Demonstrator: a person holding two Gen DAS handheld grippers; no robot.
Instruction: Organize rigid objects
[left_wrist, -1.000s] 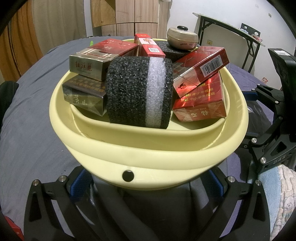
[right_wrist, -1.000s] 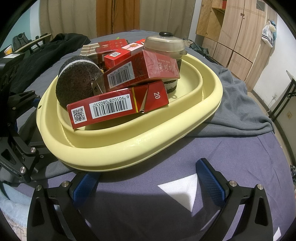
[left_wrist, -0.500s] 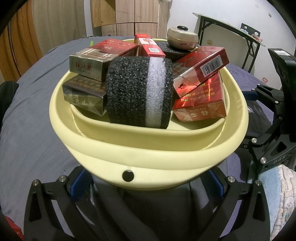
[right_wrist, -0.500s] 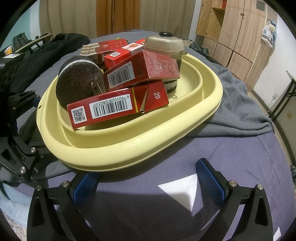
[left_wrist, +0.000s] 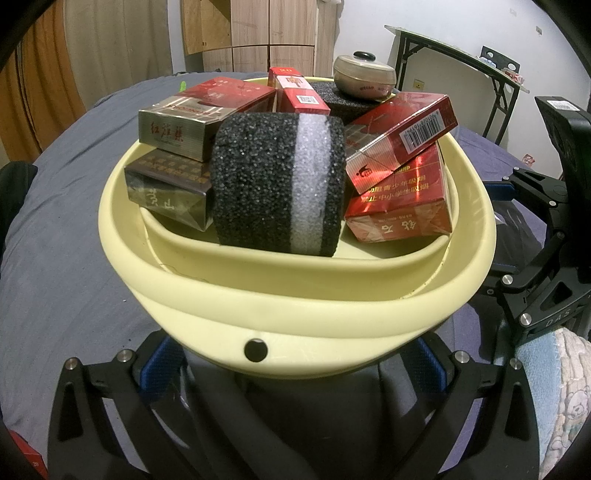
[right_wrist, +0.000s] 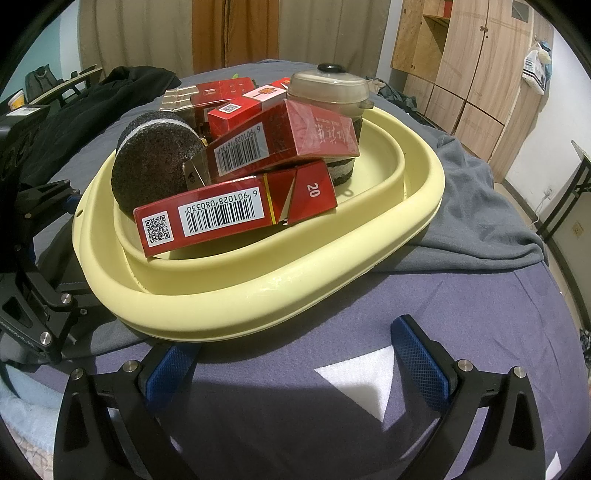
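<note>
A pale yellow basin (left_wrist: 295, 295) (right_wrist: 258, 295) sits on the grey-purple bedcover. It holds a black foam roll with a white band (left_wrist: 277, 184) (right_wrist: 155, 166), several red cigarette boxes (left_wrist: 399, 133) (right_wrist: 236, 218), a gold-brown box (left_wrist: 173, 129) and a small lidded pot (left_wrist: 364, 75) (right_wrist: 328, 92) on a second foam disc. My left gripper (left_wrist: 293, 362) is open, its blue pads on either side below the basin's near rim. My right gripper (right_wrist: 295, 363) is open over the cover, with its left pad (right_wrist: 170, 373) just under the rim.
A grey blanket (right_wrist: 472, 221) is bunched at the basin's far side. Dark clothing (right_wrist: 92, 99) lies behind it. A folding table (left_wrist: 461, 55) and wooden wardrobes (right_wrist: 461, 74) stand by the walls. The other gripper's black frame (left_wrist: 535, 258) (right_wrist: 33, 277) is close beside the basin.
</note>
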